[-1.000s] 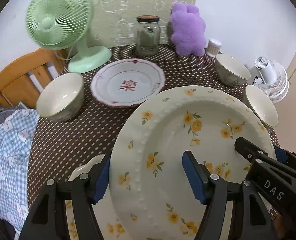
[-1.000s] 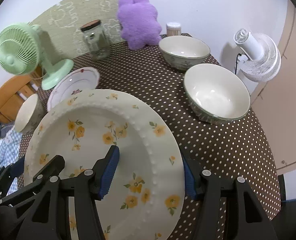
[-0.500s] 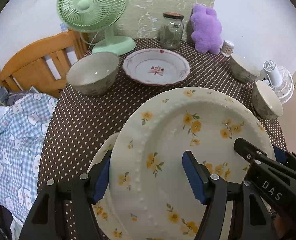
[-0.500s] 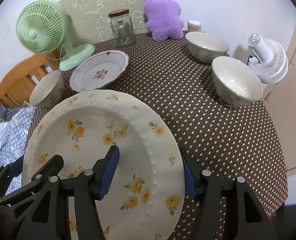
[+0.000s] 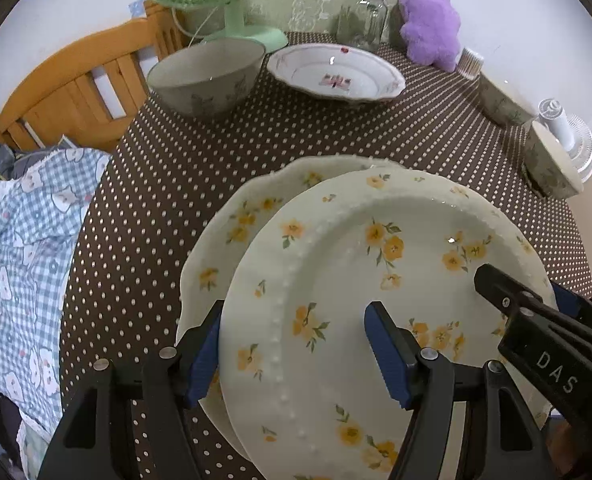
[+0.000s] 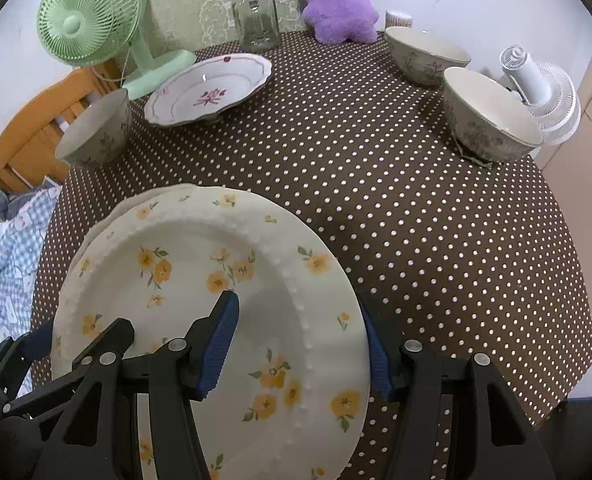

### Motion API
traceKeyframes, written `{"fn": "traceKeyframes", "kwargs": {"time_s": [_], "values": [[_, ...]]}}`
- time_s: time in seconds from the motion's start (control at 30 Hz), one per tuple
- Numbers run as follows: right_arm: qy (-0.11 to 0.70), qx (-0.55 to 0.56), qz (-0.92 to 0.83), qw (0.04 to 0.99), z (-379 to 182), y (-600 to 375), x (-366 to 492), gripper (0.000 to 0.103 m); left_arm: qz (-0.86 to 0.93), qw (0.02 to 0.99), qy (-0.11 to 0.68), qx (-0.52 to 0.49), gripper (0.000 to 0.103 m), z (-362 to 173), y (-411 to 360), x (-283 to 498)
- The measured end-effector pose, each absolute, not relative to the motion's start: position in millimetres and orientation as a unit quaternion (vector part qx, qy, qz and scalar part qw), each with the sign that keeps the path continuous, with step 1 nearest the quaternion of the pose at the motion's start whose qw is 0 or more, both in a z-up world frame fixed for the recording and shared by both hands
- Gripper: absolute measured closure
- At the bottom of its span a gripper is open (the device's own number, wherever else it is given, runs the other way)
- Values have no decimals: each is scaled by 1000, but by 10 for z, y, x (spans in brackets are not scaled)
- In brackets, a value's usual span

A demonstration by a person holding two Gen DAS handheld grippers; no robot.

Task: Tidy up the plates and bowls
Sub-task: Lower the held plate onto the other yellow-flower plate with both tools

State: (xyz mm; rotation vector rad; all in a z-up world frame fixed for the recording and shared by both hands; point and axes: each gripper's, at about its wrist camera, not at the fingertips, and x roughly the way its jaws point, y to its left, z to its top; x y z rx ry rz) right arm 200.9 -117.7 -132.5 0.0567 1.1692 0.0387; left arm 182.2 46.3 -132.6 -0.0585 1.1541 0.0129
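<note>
Plate [image 5: 376, 280] with yellow flowers and beaded rim, gripped by both tools [image 5: 291, 344] [image 6: 300, 344].

Two wrist views, close over shared yellow-flower plate [image 5: 376, 280], facing table [image 6: 396, 200]

The yellow-flowered plate [image 5: 376, 280] looks like glazed ceramic, glossy, with a raised beaded ring. The second plate [image 5: 255, 208] directly under it has the same sheen. Behind them, the polka-dot tablecloth [image 6: 376, 184] is matt woven cloth. The bowls [image 6: 492, 120] on it show smooth, shiny glaze inside. The jar [image 6: 255, 16] at the tablecloth's far edge is clear glass with a dark lid; beside it, the purple toy [image 6: 338, 4] is fuzzy plush. The chair [image 5: 75, 84] left of the tablecloth is varnished wood. The gripper fingers [image 5: 388, 352] carry ribbed blue pads on matt black plastic.
</note>
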Motion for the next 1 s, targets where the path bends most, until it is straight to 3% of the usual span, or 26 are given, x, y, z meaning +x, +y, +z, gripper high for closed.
{"fn": "traceKeyframes", "kwargs": {"time_s": [1.0], "values": [[566, 5, 28, 824, -1509, -1078, 2089, 43, 50, 837, 545, -17, 30, -1453, 425, 1922]]}}
